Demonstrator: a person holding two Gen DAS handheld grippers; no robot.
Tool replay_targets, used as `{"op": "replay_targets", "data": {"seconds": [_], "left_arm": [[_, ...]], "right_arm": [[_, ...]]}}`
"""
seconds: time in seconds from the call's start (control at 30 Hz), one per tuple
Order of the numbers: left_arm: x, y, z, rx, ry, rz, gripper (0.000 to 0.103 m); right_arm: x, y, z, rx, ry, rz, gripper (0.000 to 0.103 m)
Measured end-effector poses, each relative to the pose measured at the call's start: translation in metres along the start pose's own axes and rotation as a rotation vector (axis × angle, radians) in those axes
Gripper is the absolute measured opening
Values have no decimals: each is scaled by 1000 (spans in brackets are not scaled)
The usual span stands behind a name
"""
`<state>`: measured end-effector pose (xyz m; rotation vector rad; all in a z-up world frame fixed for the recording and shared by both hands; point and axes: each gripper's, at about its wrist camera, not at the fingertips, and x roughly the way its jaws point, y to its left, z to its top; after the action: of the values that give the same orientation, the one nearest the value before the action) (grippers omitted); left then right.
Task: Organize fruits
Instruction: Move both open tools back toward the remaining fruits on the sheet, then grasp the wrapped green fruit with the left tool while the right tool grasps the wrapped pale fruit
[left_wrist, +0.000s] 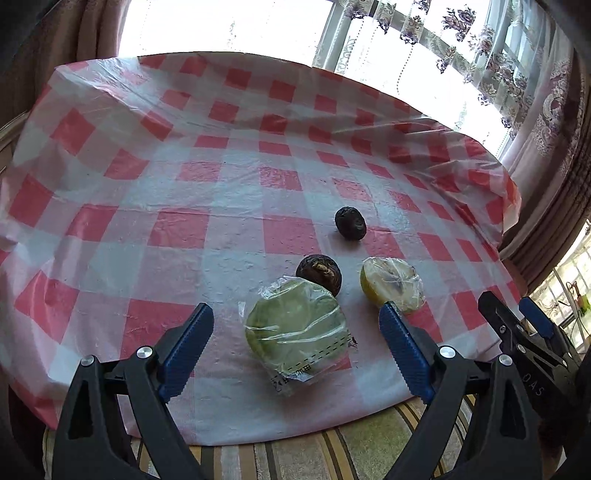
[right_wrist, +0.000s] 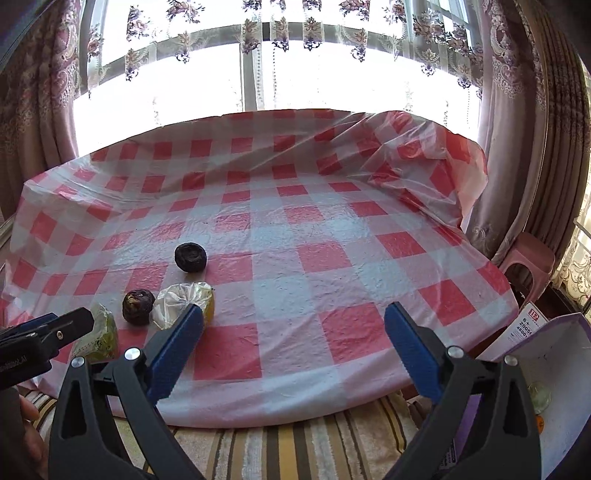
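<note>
Several fruits lie near the front edge of the red-and-white checked cloth (left_wrist: 184, 192). A green fruit in clear wrap (left_wrist: 295, 328) sits between the fingers of my left gripper (left_wrist: 295, 312), which is open, its blue pads apart from the fruit. Behind it are a dark wrinkled fruit (left_wrist: 319, 275), a wrapped yellow fruit half (left_wrist: 391, 284) and a second dark fruit (left_wrist: 350, 223). My right gripper (right_wrist: 295, 310) is wide open over bare cloth, to the right of the yellow half (right_wrist: 184, 301) and the dark fruits (right_wrist: 137, 306) (right_wrist: 190, 257).
A white box with purple sides (right_wrist: 554, 373) stands off the table's right front corner, with a pink stool (right_wrist: 532, 266) behind it. A striped cushion (right_wrist: 295, 450) lies below the table's front edge. Curtains and a bright window close the far side.
</note>
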<state>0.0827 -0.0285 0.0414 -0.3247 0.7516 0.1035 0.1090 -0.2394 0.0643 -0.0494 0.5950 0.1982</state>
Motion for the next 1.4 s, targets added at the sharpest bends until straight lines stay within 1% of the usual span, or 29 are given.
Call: {"op": "replay_targets", "data": {"seconds": [0.27, 0.37, 0.4, 0.47, 0.5, 0.53, 0.6, 0.67, 0.87, 1.03, 1.17, 1.4], "left_arm": [[17, -4, -4, 30, 55, 13, 88], [21, -3, -5, 29, 67, 21, 88], [22, -3, -5, 31, 70, 23, 86], [25, -4, -5, 39, 84, 24, 77], [28, -4, -5, 39, 93, 23, 68], [29, -3, -6, 38, 95, 18, 68], [29, -3, -6, 38, 93, 17, 65], [28, 0, -7, 24, 83, 25, 65], [21, 22, -6, -81, 40, 74, 64], [14, 32, -4, -126, 0, 105, 64], [11, 37, -3, -151, -20, 118, 64], [11, 39, -3, -154, -18, 116, 64]], "right_arm": [[11, 13, 3, -25, 3, 32, 99], [18, 16, 3, -27, 23, 46, 99], [19, 17, 3, -30, 27, 50, 99], [21, 21, 4, -39, 28, 56, 100], [21, 23, 4, -47, 28, 60, 101], [22, 26, 4, -56, 29, 64, 101], [23, 29, 4, -67, 33, 67, 101], [27, 32, 5, -75, 46, 77, 101], [33, 47, 4, -132, 71, 104, 101], [41, 61, 3, -186, 106, 134, 101], [48, 73, 2, -224, 138, 164, 101], [58, 90, 2, -264, 166, 186, 101]]}}
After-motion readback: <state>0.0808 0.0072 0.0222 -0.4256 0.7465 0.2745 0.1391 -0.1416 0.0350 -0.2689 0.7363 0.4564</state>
